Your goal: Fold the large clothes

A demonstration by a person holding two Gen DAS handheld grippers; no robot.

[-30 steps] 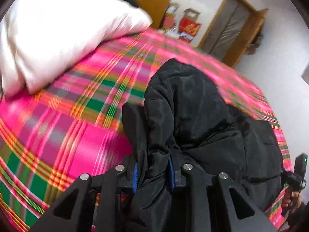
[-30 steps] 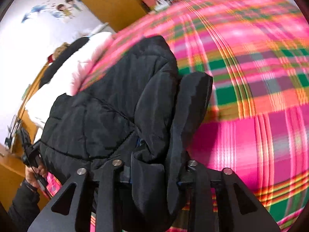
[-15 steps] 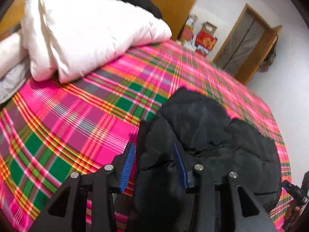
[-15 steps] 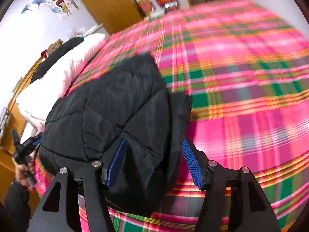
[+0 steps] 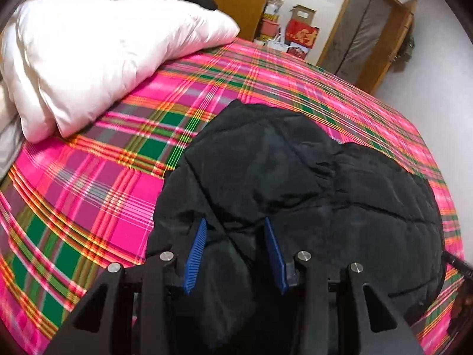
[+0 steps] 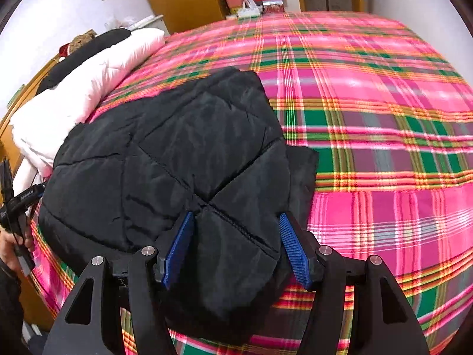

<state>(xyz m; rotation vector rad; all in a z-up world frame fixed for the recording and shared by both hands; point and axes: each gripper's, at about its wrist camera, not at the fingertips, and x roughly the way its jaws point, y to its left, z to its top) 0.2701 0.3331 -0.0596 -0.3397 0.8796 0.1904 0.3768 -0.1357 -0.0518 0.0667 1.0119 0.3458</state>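
A black quilted jacket lies folded in a bundle on the pink plaid bed cover. My left gripper hovers over its near edge, open, blue pads clear of the fabric. In the right wrist view the same jacket lies flat, with a dark flap sticking out on its right side. My right gripper stands open above the jacket's near corner, its pads apart from the cloth. The left gripper also shows at the far left, held in a hand.
A white duvet is heaped at the head of the bed, a black garment behind it. Red boxes and a wooden door stand beyond the bed. The plaid bed cover stretches wide to the right of the jacket.
Both grippers were shut on folds of the jacket a second ago. They have let go, spread their jaws and lifted back; the jacket now lies flat on the bed.
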